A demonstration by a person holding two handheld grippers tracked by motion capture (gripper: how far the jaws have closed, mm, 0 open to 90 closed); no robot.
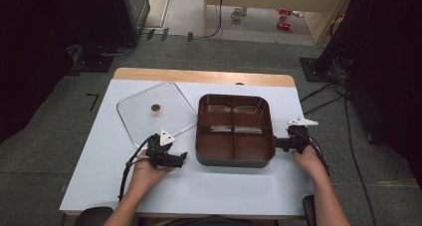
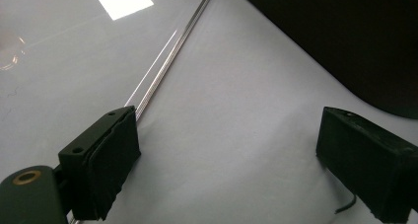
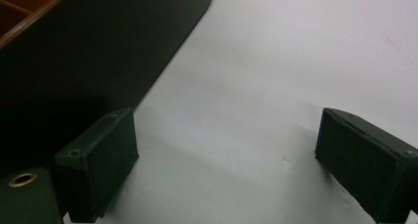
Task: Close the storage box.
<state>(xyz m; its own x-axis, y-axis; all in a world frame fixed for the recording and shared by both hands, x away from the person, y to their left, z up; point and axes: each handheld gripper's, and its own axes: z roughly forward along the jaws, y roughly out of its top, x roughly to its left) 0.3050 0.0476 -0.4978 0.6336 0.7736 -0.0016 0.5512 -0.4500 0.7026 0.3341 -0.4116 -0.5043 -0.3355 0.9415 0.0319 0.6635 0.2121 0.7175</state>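
The person's forearms were seen entering from the near edge, each hand bearing a tool. The left gripper [image 1: 183, 157] was held low over the white table [image 1: 224, 186], its jaws standing wide apart with nothing between them; bare table surface was observed in the gap in the left gripper view. The clear lid [image 1: 155, 111] was found lying flat on the table just beyond this gripper, its near edge [image 2: 167, 61] running past the left-hand pad [image 2: 111, 160]. The brown compartment tray [image 1: 234, 159] was noted just beside the left gripper's tips, on the side facing the other gripper, apart from them. The right gripper [image 1: 276, 144] was found at the tray's opposite side, jaws likewise spread and empty; the tray's dark wall [image 3: 88, 51] was recorded just beyond its left-hand pad [image 3: 101, 162], contact not determinable.
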